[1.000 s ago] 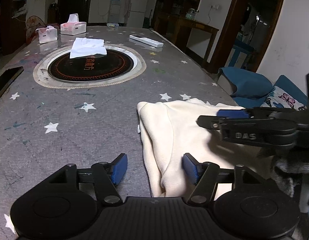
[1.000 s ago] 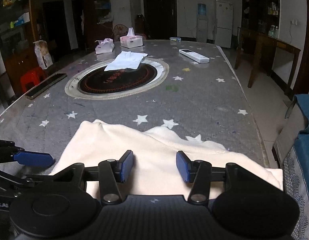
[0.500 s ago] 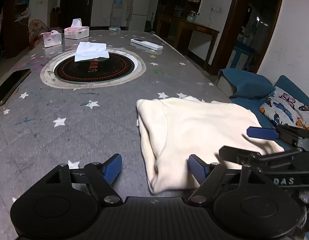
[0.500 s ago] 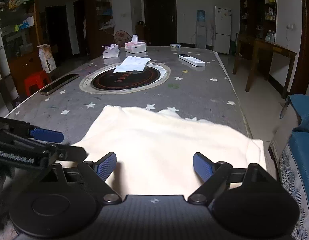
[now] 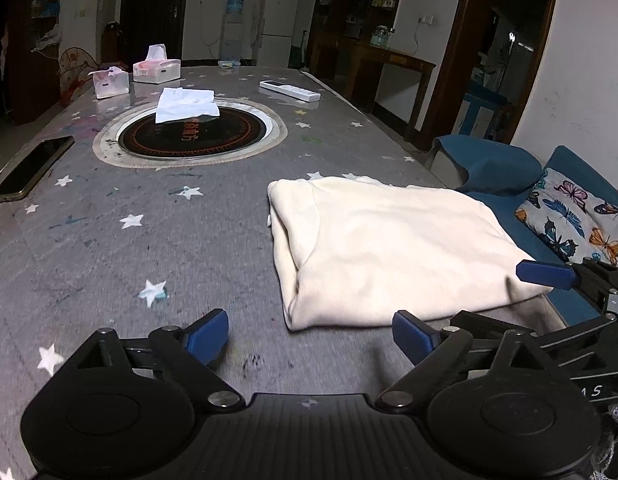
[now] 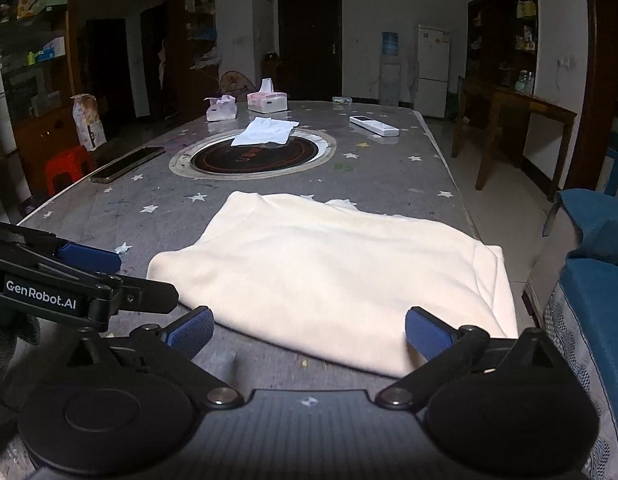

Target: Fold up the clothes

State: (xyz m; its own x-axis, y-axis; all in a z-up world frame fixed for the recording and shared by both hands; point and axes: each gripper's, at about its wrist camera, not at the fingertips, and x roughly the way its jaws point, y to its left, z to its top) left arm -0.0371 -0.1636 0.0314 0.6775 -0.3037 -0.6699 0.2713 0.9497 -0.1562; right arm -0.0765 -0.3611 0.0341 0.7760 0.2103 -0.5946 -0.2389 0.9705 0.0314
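Note:
A cream garment lies folded into a flat rectangle on the grey star-patterned table, near its right edge. It also shows in the right wrist view. My left gripper is open and empty, just short of the garment's near left corner. My right gripper is open and empty, its fingers wide apart at the garment's near edge. The right gripper's blue fingertip shows at the right of the left wrist view. The left gripper's fingertip shows at the left of the right wrist view.
A round black hotplate with a white cloth on it sits mid-table. Two tissue boxes, a white remote and a dark phone lie farther off. A blue sofa with a butterfly cushion stands beside the table's right edge.
Both grippers have opened wide and drawn back from the garment, which now lies flat and let go. The right gripper has moved off the cloth to its near edge.

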